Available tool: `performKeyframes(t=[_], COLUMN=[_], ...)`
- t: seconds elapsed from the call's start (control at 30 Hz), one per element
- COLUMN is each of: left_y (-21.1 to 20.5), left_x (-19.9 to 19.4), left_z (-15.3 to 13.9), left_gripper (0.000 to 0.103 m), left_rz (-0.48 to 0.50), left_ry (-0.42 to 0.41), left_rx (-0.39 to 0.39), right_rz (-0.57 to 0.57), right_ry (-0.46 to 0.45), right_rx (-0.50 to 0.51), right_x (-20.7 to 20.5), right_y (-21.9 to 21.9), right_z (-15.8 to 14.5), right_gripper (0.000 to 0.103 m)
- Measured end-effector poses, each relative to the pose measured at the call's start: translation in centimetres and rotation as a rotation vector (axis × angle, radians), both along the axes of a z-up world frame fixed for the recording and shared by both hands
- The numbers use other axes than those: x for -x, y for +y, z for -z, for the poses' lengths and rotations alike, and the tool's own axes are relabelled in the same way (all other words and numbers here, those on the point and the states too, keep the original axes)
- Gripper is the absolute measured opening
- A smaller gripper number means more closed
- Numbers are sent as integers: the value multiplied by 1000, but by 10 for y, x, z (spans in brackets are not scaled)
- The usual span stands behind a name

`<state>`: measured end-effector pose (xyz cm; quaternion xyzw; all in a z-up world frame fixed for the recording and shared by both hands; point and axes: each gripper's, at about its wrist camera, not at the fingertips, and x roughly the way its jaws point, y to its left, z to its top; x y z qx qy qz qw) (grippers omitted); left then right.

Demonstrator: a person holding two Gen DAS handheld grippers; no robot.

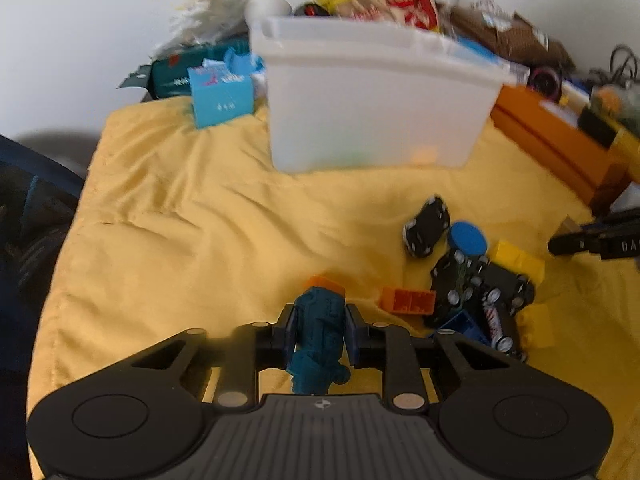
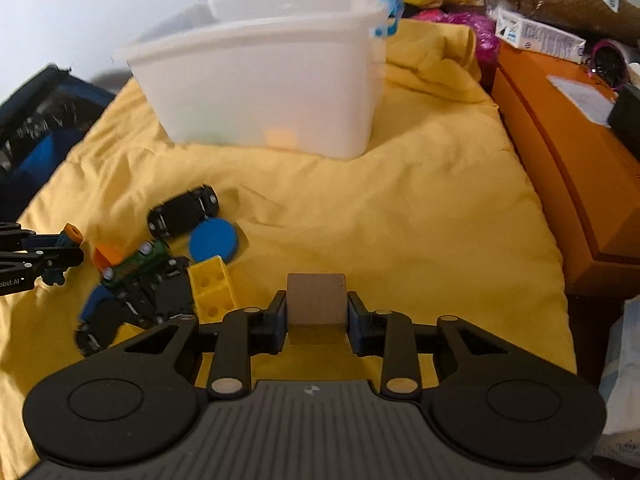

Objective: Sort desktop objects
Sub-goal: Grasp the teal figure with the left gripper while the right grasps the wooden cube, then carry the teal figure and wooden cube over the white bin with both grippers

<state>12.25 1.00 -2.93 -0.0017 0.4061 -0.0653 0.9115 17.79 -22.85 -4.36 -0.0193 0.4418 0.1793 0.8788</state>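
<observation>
A bin (image 2: 264, 92) is set on a cloth (image 2: 400, 220), toward its far edge. Nearer, to the left in the right wrist view, toy cars (image 2: 140, 280), a disc (image 2: 214, 239) and a studded brick (image 2: 212, 286) are heaped together. A wooden cube (image 2: 316, 300) is clamped between the right tongs (image 2: 317, 320), to the right of the heap. A figure (image 1: 320, 332) is clamped between the left tongs (image 1: 320, 334), left of the heap. A box (image 2: 560, 160) lies along the cloth's right edge.

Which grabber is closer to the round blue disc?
Left, I think, though it's close. The left gripper, shut on a teal figure, sits just across the toy pile from the blue disc. The right gripper, holding a brown block, sits slightly farther.
</observation>
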Motion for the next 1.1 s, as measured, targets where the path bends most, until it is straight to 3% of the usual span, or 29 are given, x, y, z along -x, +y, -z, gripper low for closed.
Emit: performKeyframes(t=[0.23, 0.6, 0.9, 1.1], left_y=[8, -14, -17, -11], left_x=[7, -24, -59, -98], left_z=[-37, -98, -143, -164], left_gripper=[28, 28, 28, 28], left_rz=[-30, 10, 26, 39], left_ry=[-48, -116, -173, -151], left_rx=[50, 91, 94, 98], right_rz=[7, 16, 1, -22], right_ry=[-47, -134, -189, -204], right_rx=[-69, -173, -201, -187], right_x=[13, 1, -32, -64], right_y=[-10, 2, 11, 15], right_z=[-29, -87, -136, -163], right_gripper=[33, 33, 33, 33])
